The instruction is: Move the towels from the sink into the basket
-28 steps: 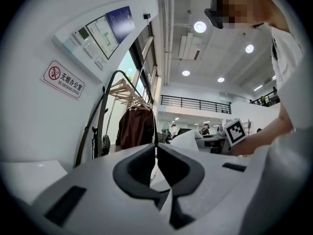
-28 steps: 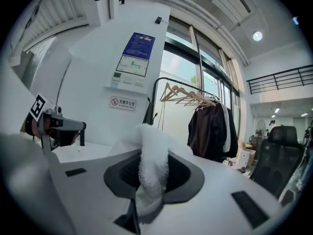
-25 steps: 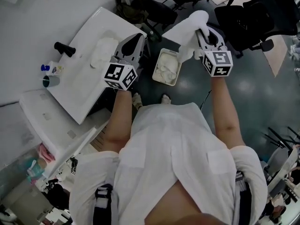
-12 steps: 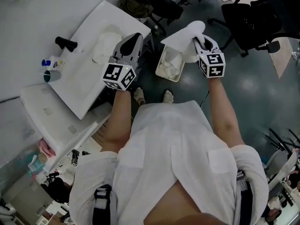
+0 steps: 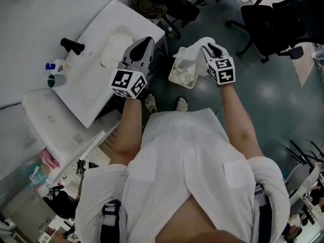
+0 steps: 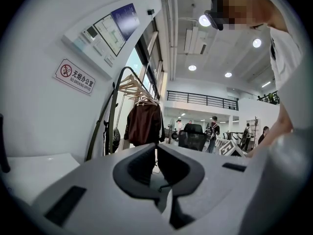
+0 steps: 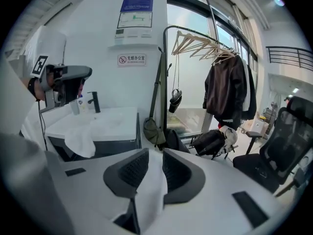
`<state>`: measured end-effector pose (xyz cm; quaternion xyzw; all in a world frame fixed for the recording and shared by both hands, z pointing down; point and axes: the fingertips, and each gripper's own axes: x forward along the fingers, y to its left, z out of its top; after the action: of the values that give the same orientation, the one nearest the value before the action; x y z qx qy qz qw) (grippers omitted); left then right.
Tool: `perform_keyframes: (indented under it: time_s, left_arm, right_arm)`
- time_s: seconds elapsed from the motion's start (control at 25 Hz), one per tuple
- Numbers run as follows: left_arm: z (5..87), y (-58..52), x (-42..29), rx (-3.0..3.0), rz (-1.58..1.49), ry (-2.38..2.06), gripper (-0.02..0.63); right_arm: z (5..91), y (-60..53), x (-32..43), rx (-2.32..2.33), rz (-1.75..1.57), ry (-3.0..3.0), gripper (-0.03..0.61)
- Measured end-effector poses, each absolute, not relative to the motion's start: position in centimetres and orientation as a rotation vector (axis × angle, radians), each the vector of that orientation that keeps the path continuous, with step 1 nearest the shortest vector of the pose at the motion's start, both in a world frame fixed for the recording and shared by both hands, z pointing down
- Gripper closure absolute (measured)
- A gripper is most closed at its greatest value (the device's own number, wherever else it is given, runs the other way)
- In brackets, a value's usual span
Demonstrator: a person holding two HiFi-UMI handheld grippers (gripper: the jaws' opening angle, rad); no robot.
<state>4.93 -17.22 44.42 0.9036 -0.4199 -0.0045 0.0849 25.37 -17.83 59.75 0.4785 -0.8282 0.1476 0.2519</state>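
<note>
Dark floor: basket holds towels; sink holds 1 towel.

- On the wall, the no-smoking sign in your left gripper view reads "无烟办公室" over "NO SMOKING OFFICE", beside a red crossed-out cigarette.
- In your right gripper view, a small red-and-white sign and the blue-headed notice above it carry print too small to read.
- The marker cube on your left gripper and the one on your right gripper show black-and-white square codes, no letters.
- The bottle at the sink's back edge has an unreadable label.
</note>
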Motion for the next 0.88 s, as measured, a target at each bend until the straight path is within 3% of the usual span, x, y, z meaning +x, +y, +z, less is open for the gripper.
perform_keyframes:
  time_s: [0.36, 0.88]
  left_arm:
    - [43.9, -16.8, 4.6, 2.698, -0.039, -1.263, 0.595]
    - [42.1, -15.8, 3.2, 2.695, -0.090, -1.325, 0.595]
  right_arm:
    - [54.3, -19.0, 25.9, 1.399, 0.282, -2.368, 0.531]
    - [48.0, -18.0, 25.2, 1.446, 0.153, -2.488, 0.546]
